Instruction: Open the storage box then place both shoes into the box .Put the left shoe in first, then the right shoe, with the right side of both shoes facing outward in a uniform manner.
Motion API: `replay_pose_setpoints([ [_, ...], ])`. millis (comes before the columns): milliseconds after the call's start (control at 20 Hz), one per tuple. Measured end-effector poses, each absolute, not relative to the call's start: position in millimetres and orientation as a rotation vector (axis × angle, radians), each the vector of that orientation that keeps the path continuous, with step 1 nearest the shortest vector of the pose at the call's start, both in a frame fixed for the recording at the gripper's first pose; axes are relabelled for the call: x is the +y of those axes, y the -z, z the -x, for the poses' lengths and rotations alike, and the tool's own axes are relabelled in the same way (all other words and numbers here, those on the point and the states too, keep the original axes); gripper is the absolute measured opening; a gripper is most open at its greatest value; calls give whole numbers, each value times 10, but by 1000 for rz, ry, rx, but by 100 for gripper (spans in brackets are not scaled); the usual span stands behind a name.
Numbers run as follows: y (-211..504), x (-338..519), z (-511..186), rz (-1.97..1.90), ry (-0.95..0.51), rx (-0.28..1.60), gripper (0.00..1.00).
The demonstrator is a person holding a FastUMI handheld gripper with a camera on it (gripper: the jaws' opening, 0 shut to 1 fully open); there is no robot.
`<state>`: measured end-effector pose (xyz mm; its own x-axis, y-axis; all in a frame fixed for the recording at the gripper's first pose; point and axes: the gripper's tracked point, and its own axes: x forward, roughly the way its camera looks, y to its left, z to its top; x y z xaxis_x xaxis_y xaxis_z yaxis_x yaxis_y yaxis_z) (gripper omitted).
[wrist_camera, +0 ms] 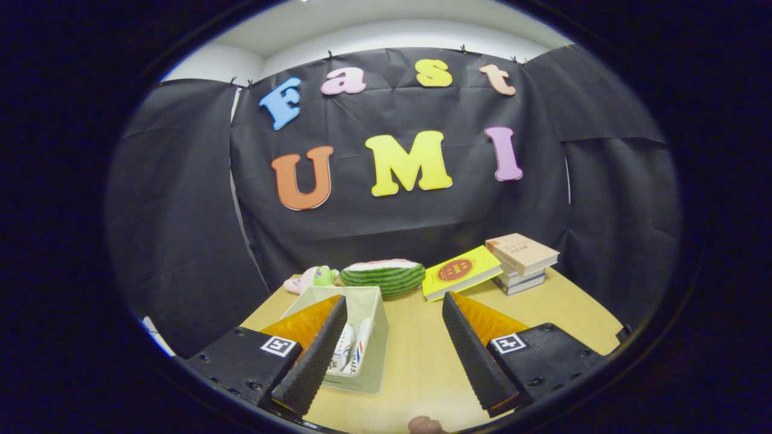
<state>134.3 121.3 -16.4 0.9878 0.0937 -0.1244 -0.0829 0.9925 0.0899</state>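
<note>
A beige fabric storage box (375,337) stands open on the wooden table, partly behind my left finger (313,355). Inside it I see white shoes (353,352) with red and blue markings, standing on their sides; how many are in there I cannot tell. My gripper (392,355) hovers above the table with its fingers wide apart and nothing between them. The box lies at the left finger, the right finger (473,355) is over bare tabletop.
Beyond the box lie a watermelon-slice plush (383,276) and a pink and green toy (313,278). A yellow book (461,272) leans against a stack of books (522,262) at the back right. The table (422,361) ends at the black cloth wall.
</note>
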Motion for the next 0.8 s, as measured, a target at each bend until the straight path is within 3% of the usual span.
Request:
replay_pose_setpoints([
  [500,-380,545,-480,-1,49,-83,100],
  [800,-487,428,-310,0,47,-98,100],
])
